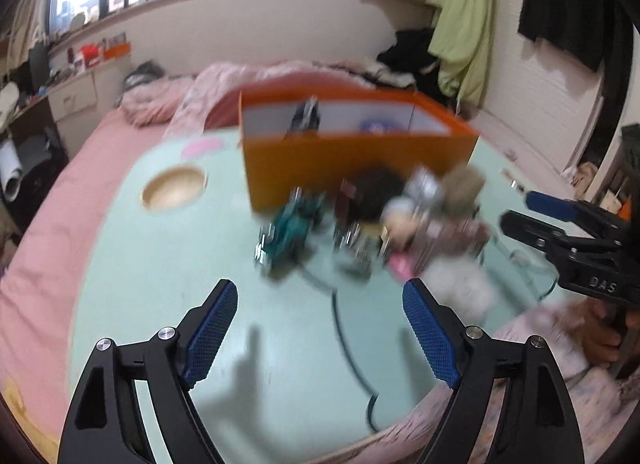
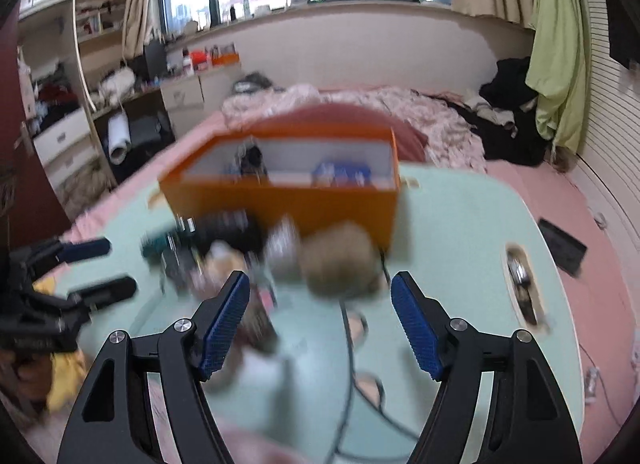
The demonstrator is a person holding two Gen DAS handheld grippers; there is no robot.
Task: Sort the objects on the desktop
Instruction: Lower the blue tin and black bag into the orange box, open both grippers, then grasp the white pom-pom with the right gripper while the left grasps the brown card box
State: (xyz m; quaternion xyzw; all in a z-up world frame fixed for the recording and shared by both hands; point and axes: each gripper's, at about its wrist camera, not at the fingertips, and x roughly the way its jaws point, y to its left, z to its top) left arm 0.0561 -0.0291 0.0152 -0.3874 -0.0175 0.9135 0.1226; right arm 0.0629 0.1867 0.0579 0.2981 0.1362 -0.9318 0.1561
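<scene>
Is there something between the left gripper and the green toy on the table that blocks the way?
Nothing visible does. The left gripper is open and empty, and only bare table lies between its fingers and the green toy. The dark cable runs beside that path.

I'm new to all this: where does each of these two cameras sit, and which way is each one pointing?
Left wrist view: sits on the left gripper, looking forward and down over the pale green tabletop at the blurred clutter before the orange cardboard box; its own open blue-padded fingers show, the right gripper at the right edge.
Right wrist view: sits on the right gripper, facing the same box; its open fingers show, the left gripper at the left edge.
Shared: box, tabletop, clutter, pink bed, window.
</scene>
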